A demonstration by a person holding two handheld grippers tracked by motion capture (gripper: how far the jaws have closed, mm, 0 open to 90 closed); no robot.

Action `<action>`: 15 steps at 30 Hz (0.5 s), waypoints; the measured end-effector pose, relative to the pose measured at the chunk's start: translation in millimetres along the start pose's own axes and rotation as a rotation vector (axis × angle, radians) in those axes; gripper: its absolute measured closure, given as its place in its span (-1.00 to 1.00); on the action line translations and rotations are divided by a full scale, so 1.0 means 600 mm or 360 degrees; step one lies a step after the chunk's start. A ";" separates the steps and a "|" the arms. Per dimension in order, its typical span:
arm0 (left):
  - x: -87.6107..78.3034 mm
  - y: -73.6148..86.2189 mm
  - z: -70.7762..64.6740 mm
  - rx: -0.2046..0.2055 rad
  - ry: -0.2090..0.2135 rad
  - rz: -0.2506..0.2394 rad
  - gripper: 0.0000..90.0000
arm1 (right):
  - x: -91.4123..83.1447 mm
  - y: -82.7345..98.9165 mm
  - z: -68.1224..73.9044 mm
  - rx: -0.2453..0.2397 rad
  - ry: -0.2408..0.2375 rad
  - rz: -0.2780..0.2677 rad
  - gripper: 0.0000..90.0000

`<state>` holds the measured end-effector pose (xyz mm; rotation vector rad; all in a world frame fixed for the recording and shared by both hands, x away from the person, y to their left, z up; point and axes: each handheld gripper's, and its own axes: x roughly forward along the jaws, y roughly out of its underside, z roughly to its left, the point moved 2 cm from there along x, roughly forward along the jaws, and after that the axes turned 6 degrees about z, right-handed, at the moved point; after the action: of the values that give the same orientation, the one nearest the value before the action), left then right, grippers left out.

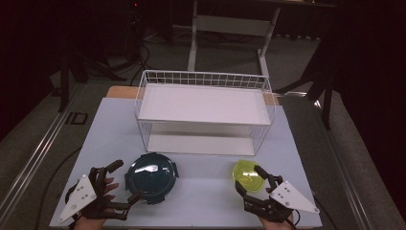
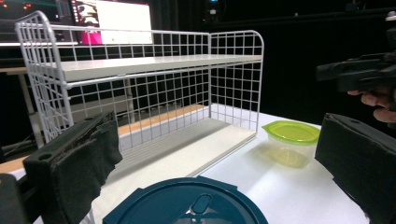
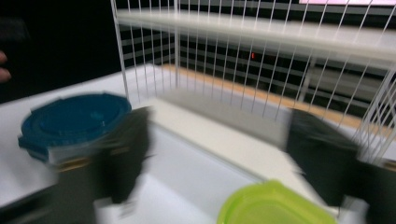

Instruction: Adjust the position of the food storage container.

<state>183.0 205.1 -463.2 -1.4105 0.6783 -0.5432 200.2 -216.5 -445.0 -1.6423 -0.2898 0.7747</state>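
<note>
Two tubs sit on the bench (image 1: 201, 191) in front of a white wire rack (image 1: 203, 112): a blue tub (image 1: 151, 175) at lower left of the high view, and a green tub (image 1: 249, 175) at lower right. The left tongs (image 1: 123, 184) stand wide open around the blue tub's left edge, one jaw above it and one below in that view; whether the pads touch it I cannot tell. The right tongs (image 1: 249, 179) are open too, jaws either side of the green tub's near edge, gripping nothing that I can make out.

In the left gripper view the blue tub (image 2: 187, 205) is cut off by the bottom edge, so just its lid and centre tab show between the two foam pads. The green tub (image 2: 292, 140) stands whole at right centre, and beyond it, upper right, part of the other tongs and some fingers (image 2: 378, 100) run off the frame.

The right gripper view is smeared by motion: both jaws are blurred, the green tub (image 3: 271, 205) is cropped at the bottom, and the blue tub (image 3: 74, 123) at left is half covered by a jaw.

Writing: "ID" (image 1: 75, 118) on the floor at left of the high view. A screen (image 2: 114, 18) at upper left of the left gripper view is too small to read.
</note>
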 end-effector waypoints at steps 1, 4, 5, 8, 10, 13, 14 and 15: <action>0.000 0.000 -0.001 0.0006 0.0001 0.0002 -0.99 | 0.005 0.002 -0.001 0.0008 -0.0013 0.0038 0.10; 0.000 0.000 -0.001 0.0000 0.0001 -0.0001 -0.99 | 0.023 0.021 -0.002 0.0060 -0.0008 0.0158 0.79; 0.000 0.000 -0.002 -0.0003 0.0000 -0.0004 -0.99 | 0.023 0.021 -0.002 0.0060 -0.0008 0.0158 0.79; -0.001 0.000 -0.001 -0.0002 -0.0005 -0.0006 -0.99 | 0.039 0.041 0.005 0.0086 -0.0036 0.0242 1.00; -0.002 0.001 0.000 -0.0003 -0.0009 -0.0008 -0.99 | 0.049 0.053 0.009 0.0062 -0.0029 0.0284 1.00; -0.003 0.002 0.000 0.0001 -0.0013 -0.0006 -0.99 | 0.059 0.067 0.011 0.0049 -0.0026 0.0334 1.00; -0.003 0.002 0.001 -0.0001 -0.0013 -0.0008 -0.99 | 0.062 0.071 0.011 0.0041 -0.0026 0.0344 1.00; -0.003 0.002 0.001 -0.0005 -0.0013 -0.0011 -0.99 | 0.065 0.074 0.010 0.0038 -0.0027 0.0354 1.00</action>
<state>182.1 206.9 -464.0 -1.4181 0.6680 -0.5418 215.2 -199.4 -499.6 -1.6639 -0.1102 0.9561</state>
